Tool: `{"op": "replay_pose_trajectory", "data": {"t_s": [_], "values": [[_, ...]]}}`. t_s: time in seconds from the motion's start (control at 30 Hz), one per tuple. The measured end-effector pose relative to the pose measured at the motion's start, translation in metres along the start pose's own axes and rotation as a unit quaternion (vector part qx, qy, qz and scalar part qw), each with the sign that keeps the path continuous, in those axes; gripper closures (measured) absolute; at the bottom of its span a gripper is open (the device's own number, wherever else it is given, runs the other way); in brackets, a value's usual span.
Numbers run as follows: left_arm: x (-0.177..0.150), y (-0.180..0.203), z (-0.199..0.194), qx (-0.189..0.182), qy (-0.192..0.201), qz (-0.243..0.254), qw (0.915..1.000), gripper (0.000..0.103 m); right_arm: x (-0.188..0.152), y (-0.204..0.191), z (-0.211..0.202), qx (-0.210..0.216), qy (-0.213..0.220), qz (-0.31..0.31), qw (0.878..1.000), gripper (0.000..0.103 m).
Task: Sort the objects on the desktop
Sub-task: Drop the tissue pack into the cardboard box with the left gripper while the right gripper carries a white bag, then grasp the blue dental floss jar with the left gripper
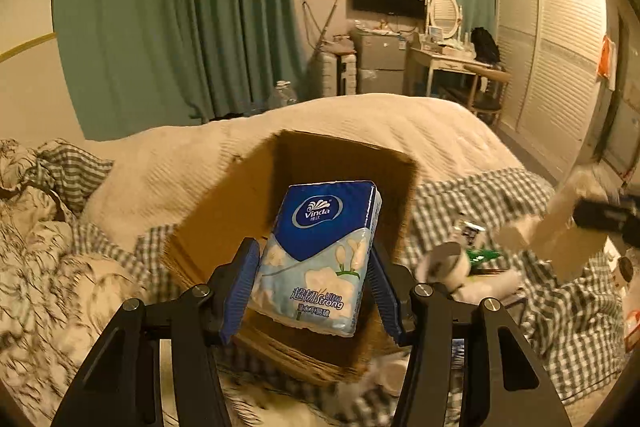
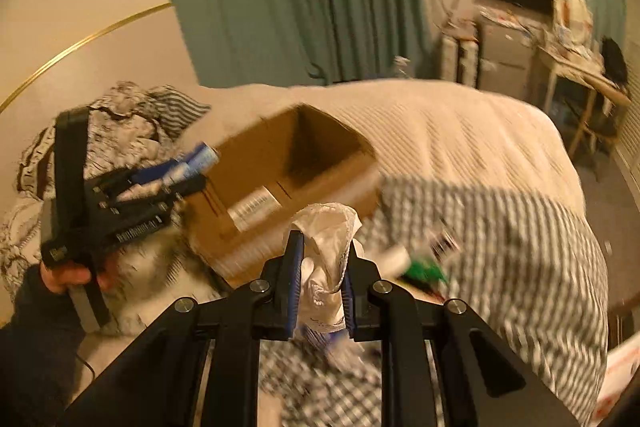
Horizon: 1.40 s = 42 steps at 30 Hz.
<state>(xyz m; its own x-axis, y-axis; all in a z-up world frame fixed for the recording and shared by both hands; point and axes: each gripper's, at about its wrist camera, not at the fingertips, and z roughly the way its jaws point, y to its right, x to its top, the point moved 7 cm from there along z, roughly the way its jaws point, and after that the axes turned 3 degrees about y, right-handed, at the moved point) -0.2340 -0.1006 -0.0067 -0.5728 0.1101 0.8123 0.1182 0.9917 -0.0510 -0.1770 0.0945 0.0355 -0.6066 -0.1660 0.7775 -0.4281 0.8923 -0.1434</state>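
My left gripper (image 1: 314, 253) is shut on a blue Vinda tissue pack (image 1: 320, 259) and holds it over the open cardboard box (image 1: 224, 211) on the bed. In the right wrist view the same left gripper (image 2: 200, 163) hangs at the box's (image 2: 256, 163) left end with the pack in it. My right gripper (image 2: 323, 247) is shut on a crumpled white tissue (image 2: 326, 239), held in front of the box's near side. In the left wrist view the right gripper (image 1: 600, 215) shows blurred at the far right.
The box sits on a bed with a cream quilt (image 1: 360, 123) and a checked blanket (image 2: 500, 247). Loose items lie right of the box: a white cup (image 1: 446, 261), a green wrapper (image 1: 482, 255), a small carton (image 1: 472, 231). Rumpled bedding (image 1: 48, 247) lies left.
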Motion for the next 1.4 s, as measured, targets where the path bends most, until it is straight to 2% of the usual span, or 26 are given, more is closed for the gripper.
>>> {"op": "replay_pose_trajectory", "data": {"t_s": [0.13,0.23,0.33,0.37,0.4,0.47,0.6,0.7,0.93,1.0,1.13,1.27,1.33,1.4], "values": [[0.002,-0.022,0.014,0.022,-0.007,0.002,0.9997,0.047,0.036,-0.044,0.041,0.023,-0.004,-0.030,0.999,0.087],[-0.002,-0.042,0.029,0.031,-0.025,-0.006,0.9992,0.047,0.048,-0.073,0.078,0.042,-0.018,-0.041,0.998,0.087],[-0.005,-0.050,0.033,0.031,-0.025,-0.005,0.9992,0.043,0.055,-0.085,0.110,0.035,-0.022,-0.019,0.999,0.084],[-0.006,-0.053,0.034,0.032,-0.022,0.002,0.9993,0.037,0.055,-0.087,0.116,0.040,-0.021,-0.012,0.999,0.074],[-0.007,-0.055,0.035,0.030,-0.019,0.007,0.9993,0.023,0.057,-0.088,0.122,0.051,-0.016,0.003,0.999,0.056],[-0.009,-0.057,0.036,0.032,-0.014,0.011,0.9993,0.013,0.058,-0.086,0.123,0.059,-0.009,0.025,0.998,0.037],[-0.010,-0.048,0.029,0.028,-0.015,0.001,0.9995,0.013,0.064,-0.074,0.111,0.058,0.007,0.046,0.997,0.037],[-0.004,-0.031,0.010,0.005,-0.005,0.000,1.0000,0.013,0.061,-0.056,0.088,0.030,0.017,0.039,0.999,0.037],[0.005,0.038,-0.029,-0.021,0.014,0.011,0.9996,0.012,0.035,0.009,-0.008,-0.062,0.048,0.029,0.996,0.037],[0.000,0.058,-0.033,-0.034,0.013,0.007,0.9993,0.004,0.027,0.022,-0.026,-0.060,0.052,0.041,0.996,0.037],[-0.039,0.109,-0.028,-0.066,-0.007,0.012,0.9977,0.002,-0.001,0.047,-0.037,-0.077,0.046,0.053,0.995,0.037],[-0.095,0.157,0.000,-0.073,-0.027,0.051,0.9956,0.002,-0.049,0.081,-0.031,-0.083,0.026,0.077,0.993,0.037],[-0.112,0.168,0.015,-0.077,-0.037,0.060,0.9946,0.002,-0.074,0.101,-0.027,-0.094,0.008,0.085,0.992,0.037],[-0.127,0.179,0.036,-0.089,-0.065,0.055,0.9924,0.002,-0.099,0.115,-0.023,-0.092,-0.011,0.084,0.992,0.037]]}}
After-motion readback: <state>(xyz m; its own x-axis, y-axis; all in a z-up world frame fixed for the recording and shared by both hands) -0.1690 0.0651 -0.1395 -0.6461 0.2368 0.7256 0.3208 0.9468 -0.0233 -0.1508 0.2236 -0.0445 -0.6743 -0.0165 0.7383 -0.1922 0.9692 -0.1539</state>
